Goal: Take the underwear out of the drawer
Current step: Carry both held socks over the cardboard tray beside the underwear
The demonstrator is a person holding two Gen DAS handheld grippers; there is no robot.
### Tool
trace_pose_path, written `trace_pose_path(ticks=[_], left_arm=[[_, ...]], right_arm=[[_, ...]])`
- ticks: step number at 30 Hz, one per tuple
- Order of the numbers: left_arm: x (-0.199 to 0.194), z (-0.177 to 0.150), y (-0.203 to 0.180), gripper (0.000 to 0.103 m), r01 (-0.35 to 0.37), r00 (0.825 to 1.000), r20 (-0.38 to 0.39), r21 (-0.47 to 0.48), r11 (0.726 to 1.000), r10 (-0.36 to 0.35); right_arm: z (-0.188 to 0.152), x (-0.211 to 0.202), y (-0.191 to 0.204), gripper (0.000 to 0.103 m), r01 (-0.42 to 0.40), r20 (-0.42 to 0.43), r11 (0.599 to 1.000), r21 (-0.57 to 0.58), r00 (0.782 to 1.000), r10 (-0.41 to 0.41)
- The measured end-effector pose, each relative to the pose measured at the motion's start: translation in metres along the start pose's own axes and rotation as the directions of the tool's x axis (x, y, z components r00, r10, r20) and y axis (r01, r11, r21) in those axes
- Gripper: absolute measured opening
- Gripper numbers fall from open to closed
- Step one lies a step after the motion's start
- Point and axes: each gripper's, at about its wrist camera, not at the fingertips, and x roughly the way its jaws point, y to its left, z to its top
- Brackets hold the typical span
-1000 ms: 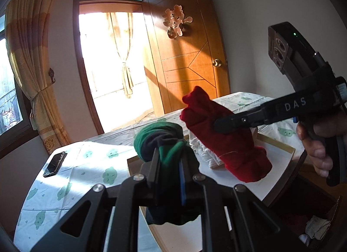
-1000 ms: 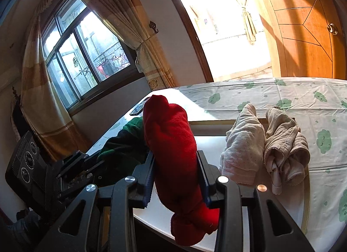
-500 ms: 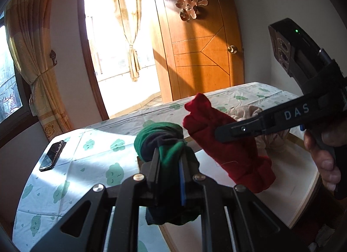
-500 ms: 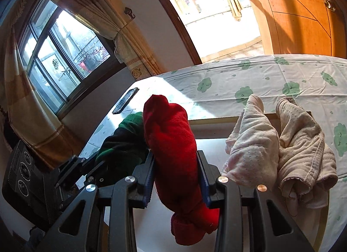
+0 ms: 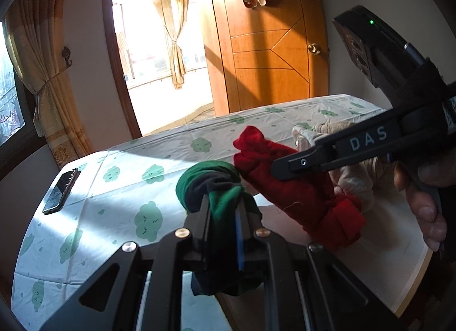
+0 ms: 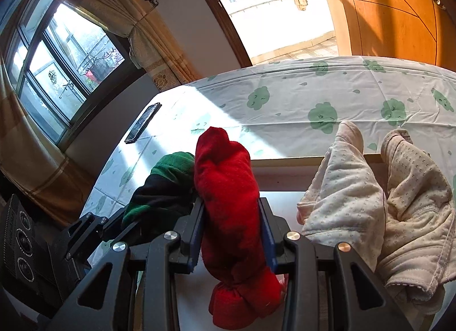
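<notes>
My left gripper (image 5: 225,211) is shut on a rolled green-and-black underwear (image 5: 205,180), held above the near edge of a white top (image 5: 399,245). Just to its right, my right gripper (image 6: 230,217) is shut on a rolled red underwear (image 6: 225,177) that sticks up between the fingers and hangs below them. The two bundles nearly touch. In the left wrist view the right gripper (image 5: 285,177) comes in from the right, held by a hand (image 5: 427,211). In the right wrist view the left gripper (image 6: 114,222) and its green bundle (image 6: 168,171) show at the left.
Two beige dotted underwear pieces (image 6: 344,183) (image 6: 413,188) lie on the white top (image 6: 285,183) to the right. Behind it is a bed with a green cloud-print sheet (image 6: 285,89) and a black phone (image 6: 144,123) near its left edge. A wooden door (image 5: 270,46) and a window stand beyond.
Both grippers have carried their bundles forward and a little down, out over the white top toward the bed. The beige pieces now look closer. Both grips are unchanged.
</notes>
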Motion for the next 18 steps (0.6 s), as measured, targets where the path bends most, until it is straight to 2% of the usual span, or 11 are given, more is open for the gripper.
trace_pose_path(ticks=[13, 18], left_arm=[[0.022, -0.001, -0.006, 0.011, -0.001, 0.998, -0.063, 0.013, 1.0, 0.001], [0.023, -0.002, -0.007, 0.018, -0.018, 0.998, -0.066, 0.01, 1.0, 0.019]], right_arm=[[0.004, 0.017, -0.006, 0.038, 0.055, -0.015, 0.998, -0.01, 0.998, -0.055], [0.003, 0.02, -0.006, 0.039, 0.059, -0.034, 0.998, -0.013, 0.998, -0.059]])
